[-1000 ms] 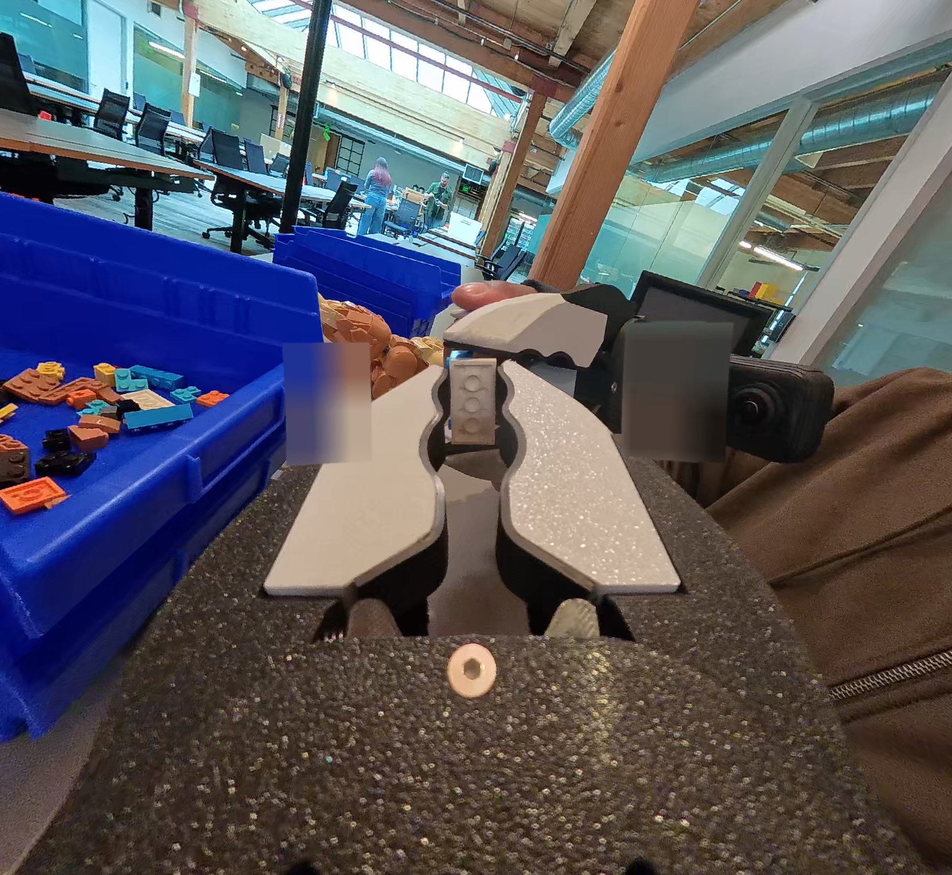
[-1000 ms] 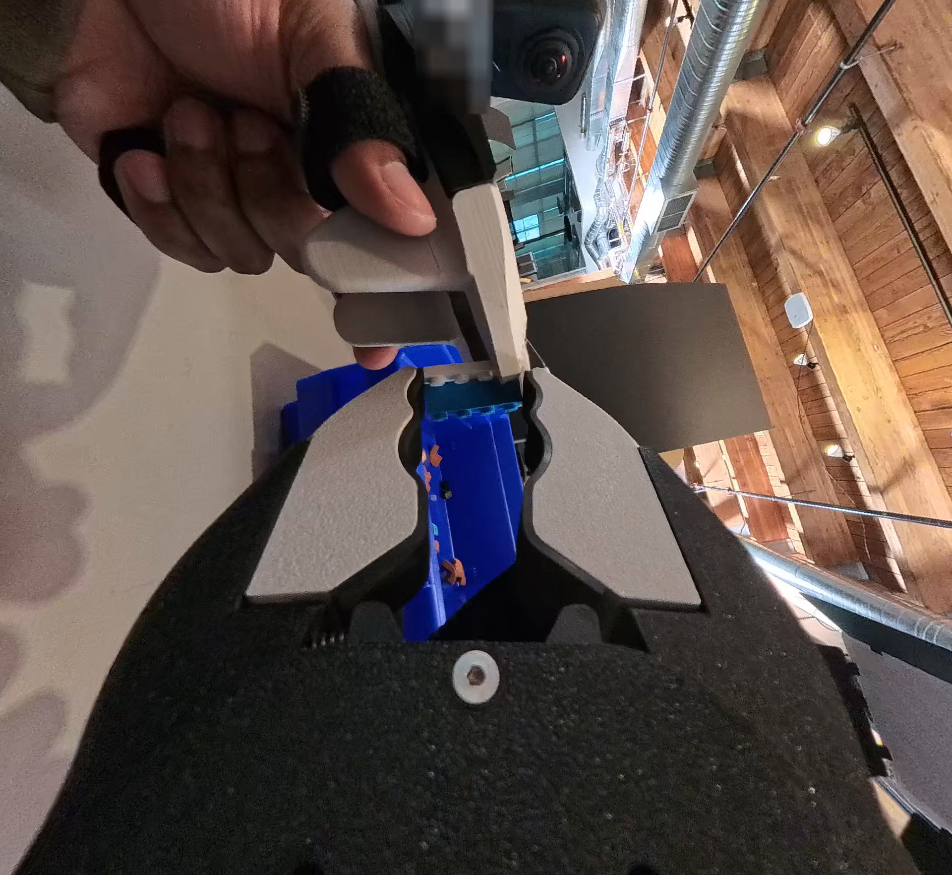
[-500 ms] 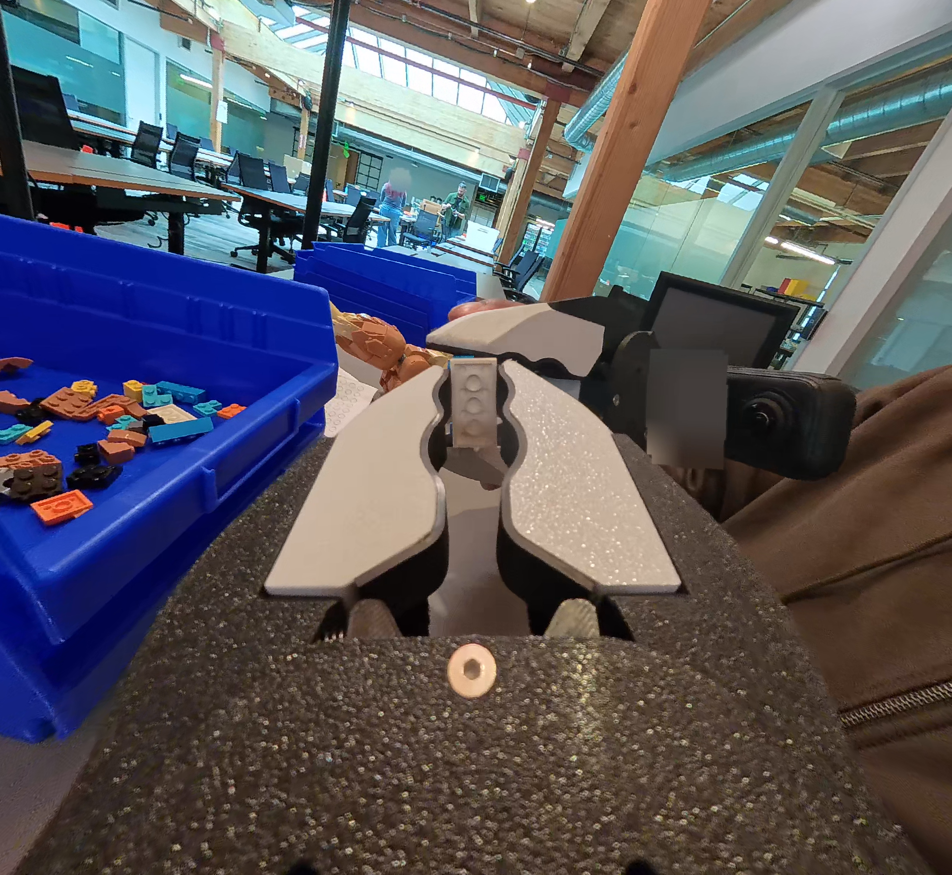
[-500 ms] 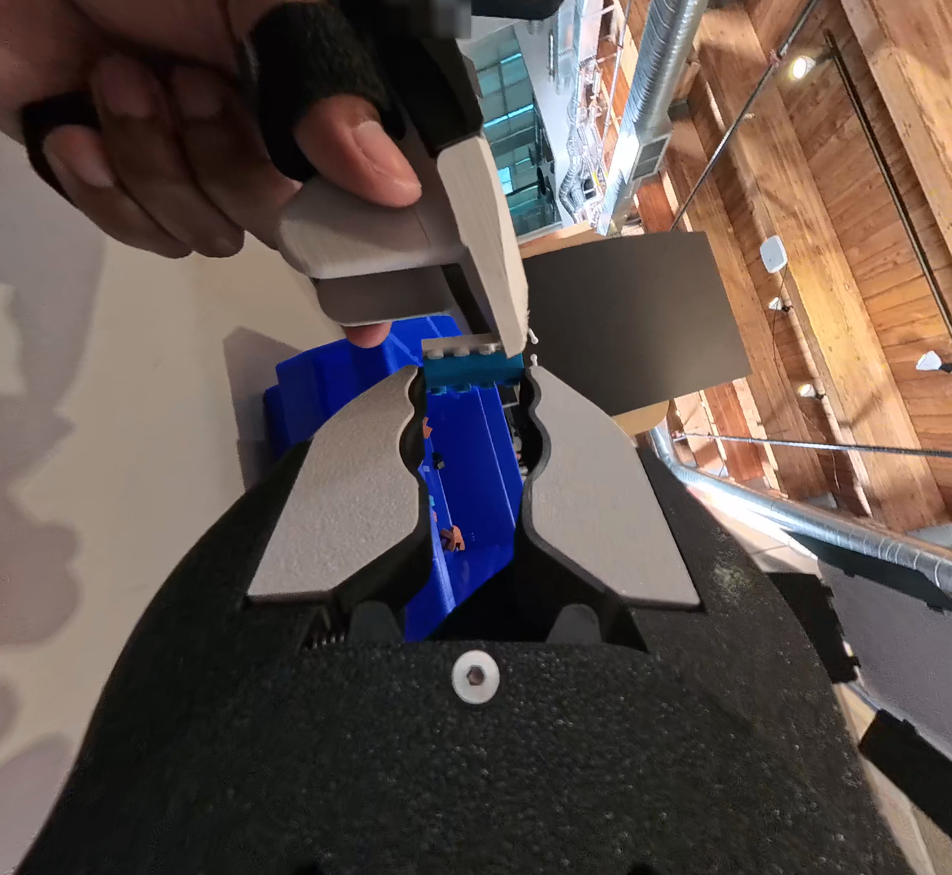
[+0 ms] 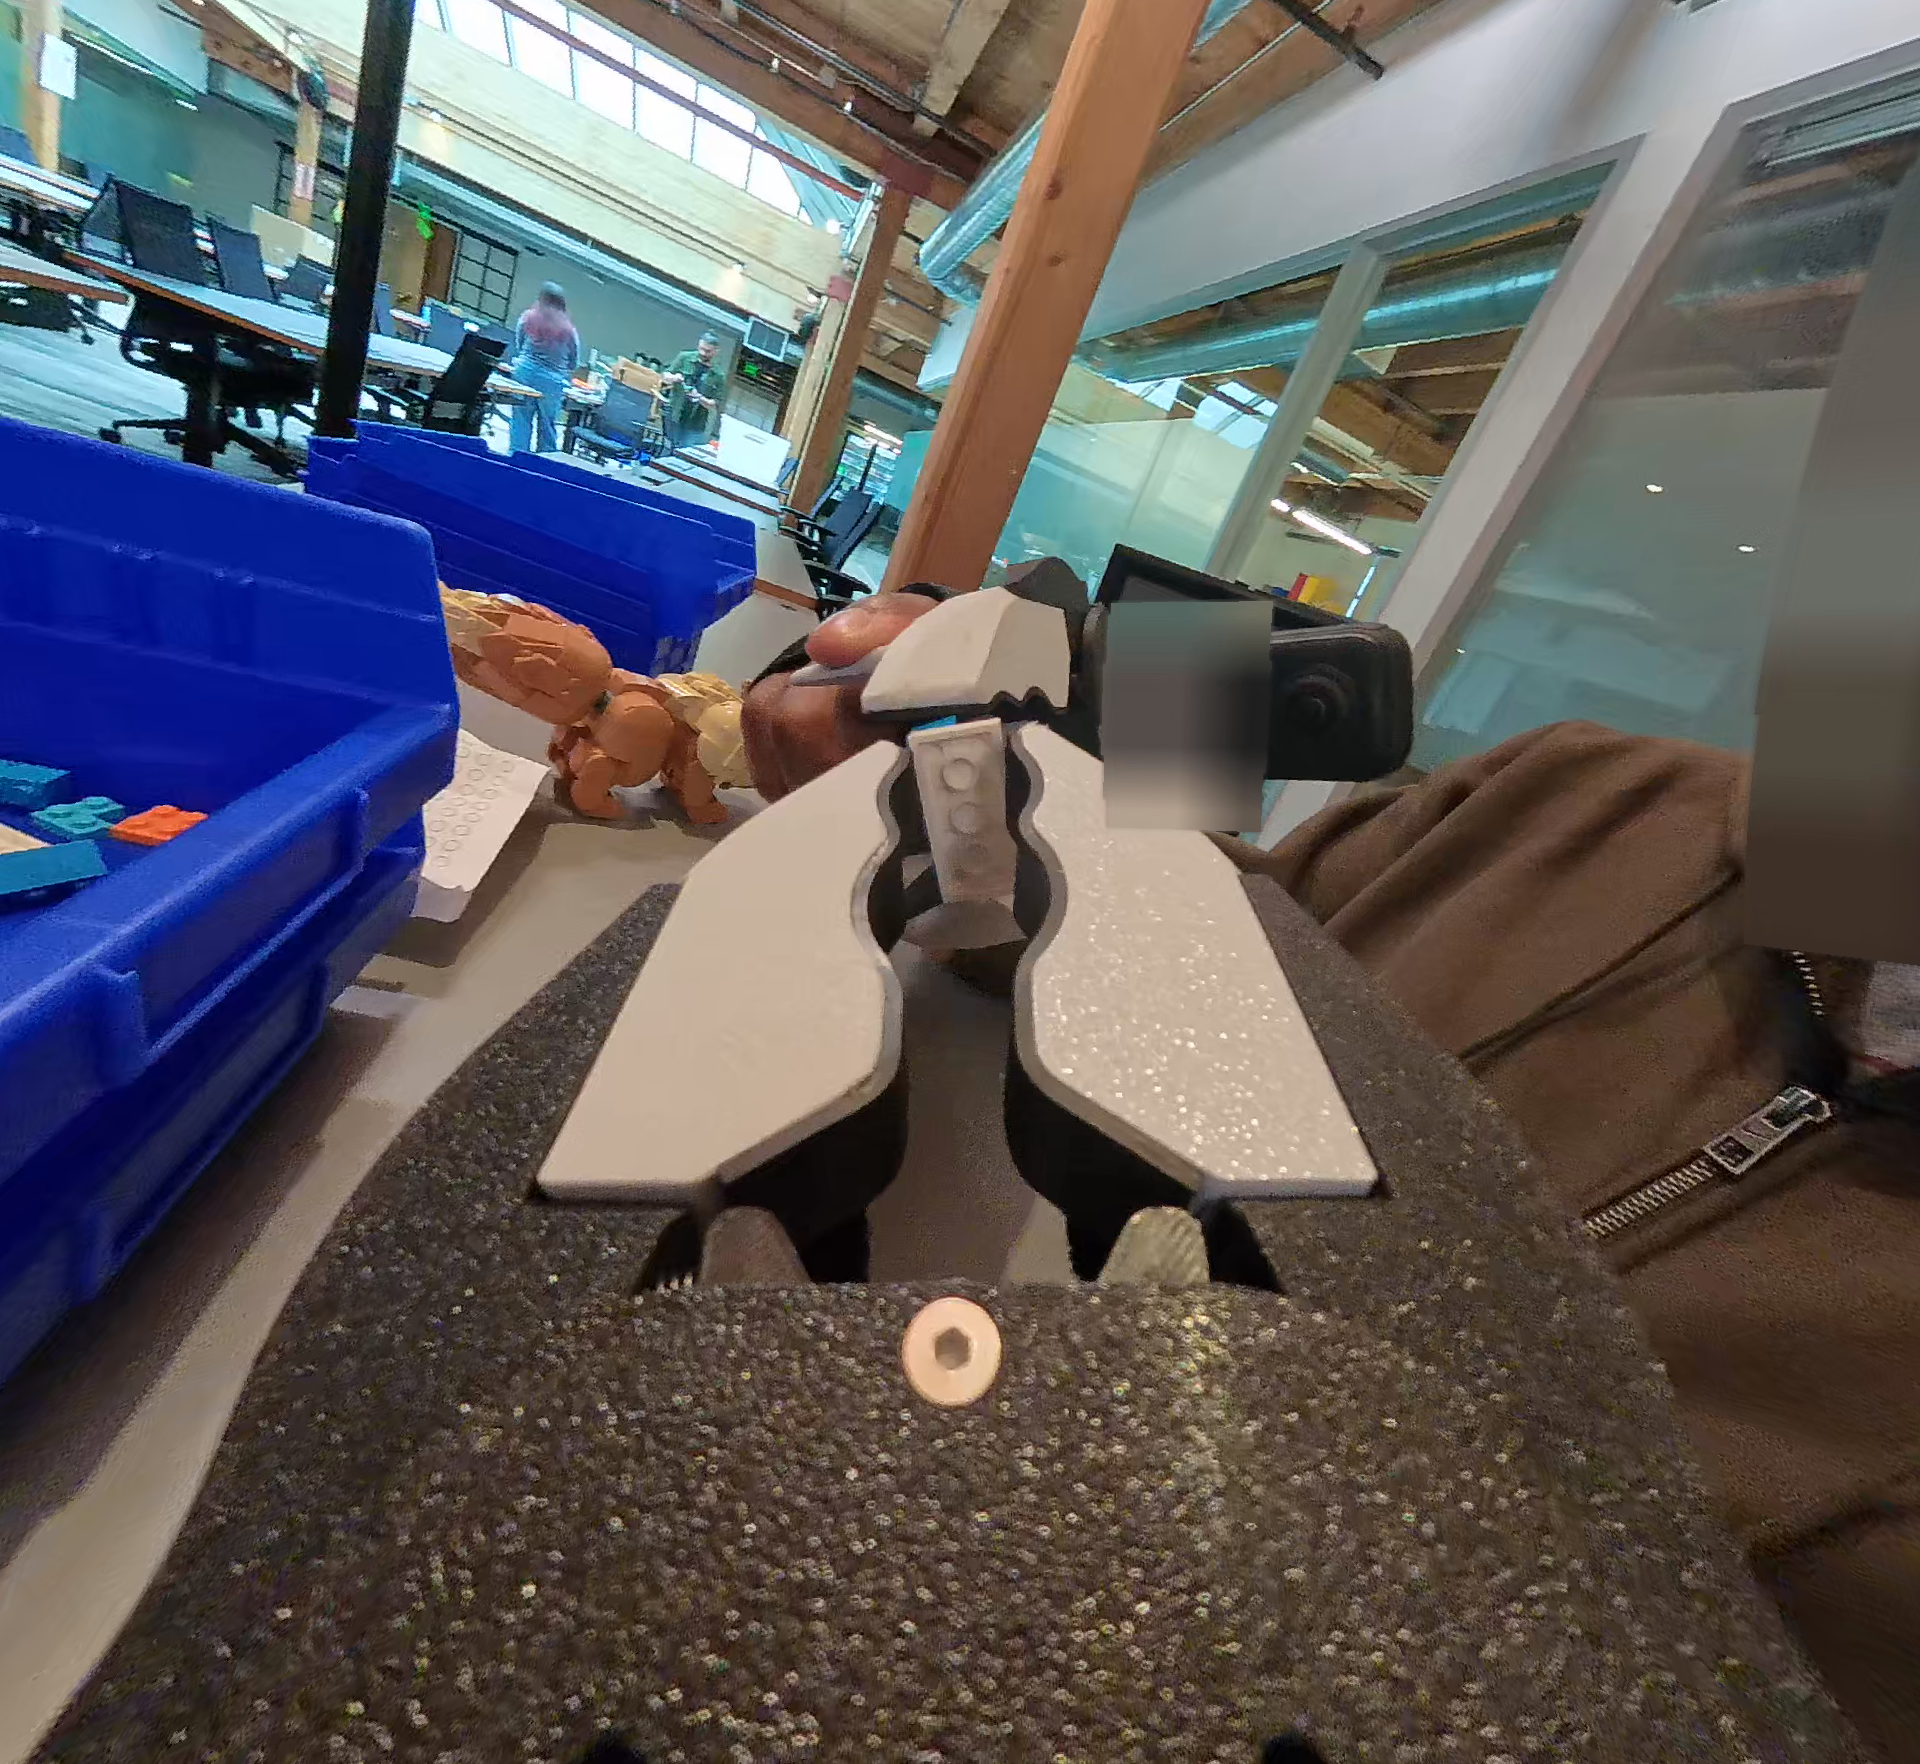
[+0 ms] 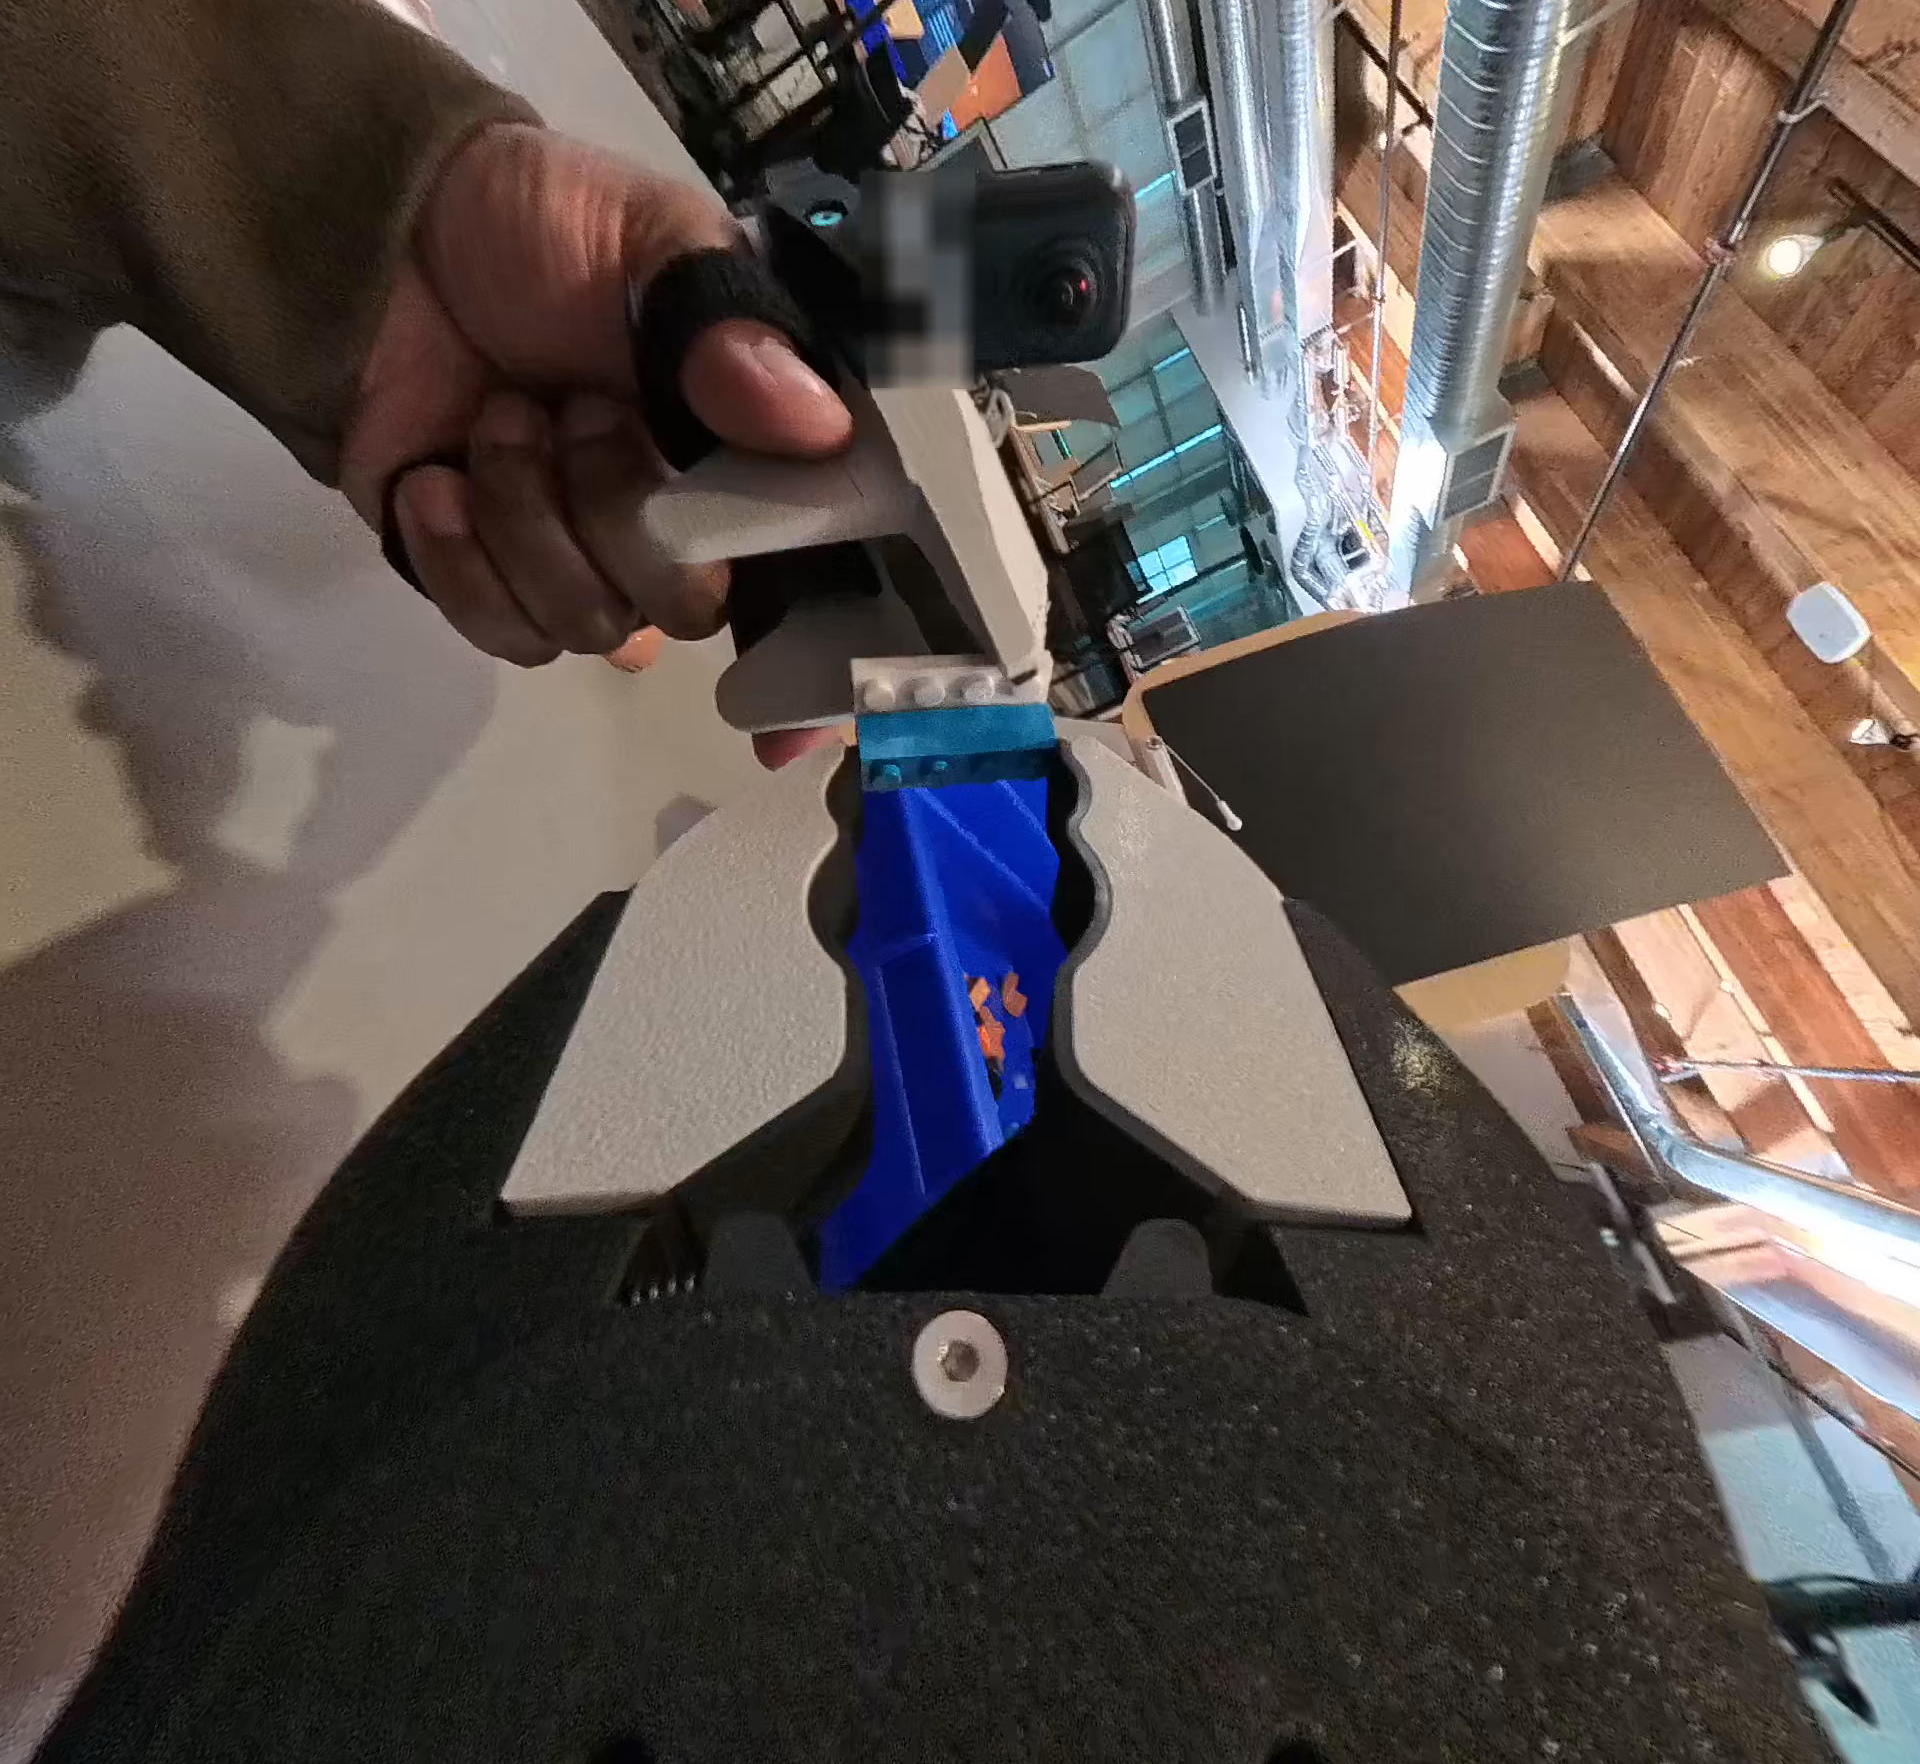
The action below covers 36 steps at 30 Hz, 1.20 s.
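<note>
You are pinching a grey studded plate [image 5: 966, 821] in your left gripper [image 5: 961, 779] and a teal plate [image 6: 951, 740] in your right gripper [image 6: 954, 758]; the two plates are touching, apparently being pressed together, seating unconfirmed. The left wrist view alone is showing a brown brick figure [image 5: 623, 727] on the table beside the blue bin [image 5: 208, 675]; the right wrist view alone is showing your left hand [image 6: 540, 426].

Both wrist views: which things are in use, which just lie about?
In use: left gripper shut on light grey studded plate; right gripper shut on teal studded plate.
Lying about: blue plastic bin, orange brick-built creature.
</note>
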Each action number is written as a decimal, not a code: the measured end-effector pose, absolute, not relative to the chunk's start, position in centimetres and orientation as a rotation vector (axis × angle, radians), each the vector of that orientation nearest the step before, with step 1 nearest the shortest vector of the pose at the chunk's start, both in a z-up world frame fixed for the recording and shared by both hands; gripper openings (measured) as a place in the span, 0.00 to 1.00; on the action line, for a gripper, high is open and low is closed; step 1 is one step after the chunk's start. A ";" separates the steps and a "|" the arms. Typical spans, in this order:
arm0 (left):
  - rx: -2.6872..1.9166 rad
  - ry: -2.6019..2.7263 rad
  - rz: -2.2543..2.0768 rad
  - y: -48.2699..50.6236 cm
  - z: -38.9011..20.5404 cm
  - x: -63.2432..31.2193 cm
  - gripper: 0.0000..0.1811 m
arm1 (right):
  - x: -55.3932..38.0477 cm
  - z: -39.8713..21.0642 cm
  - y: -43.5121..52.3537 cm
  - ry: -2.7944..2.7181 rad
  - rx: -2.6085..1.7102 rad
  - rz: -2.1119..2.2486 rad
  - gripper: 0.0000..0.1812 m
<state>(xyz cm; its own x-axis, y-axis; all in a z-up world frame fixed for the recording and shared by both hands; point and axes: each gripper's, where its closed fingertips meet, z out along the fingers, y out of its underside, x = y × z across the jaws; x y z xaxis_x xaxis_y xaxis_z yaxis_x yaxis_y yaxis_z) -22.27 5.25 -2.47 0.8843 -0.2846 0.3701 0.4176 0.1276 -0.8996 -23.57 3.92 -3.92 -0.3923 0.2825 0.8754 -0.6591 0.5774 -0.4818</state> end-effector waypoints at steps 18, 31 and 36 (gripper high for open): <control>-1.300 -0.302 -0.270 3.2 -2.2 -26.6 0.09 | -36.2 -0.4 11.8 -1.686 -0.348 0.747 0.26; -1.261 -0.324 -0.395 3.9 -2.2 -25.8 0.09 | -25.9 -3.3 1.5 -1.754 0.373 0.989 0.27; -1.203 -0.372 -0.351 2.8 -1.5 -26.9 0.09 | -27.7 -2.4 2.0 -1.707 0.288 0.932 0.19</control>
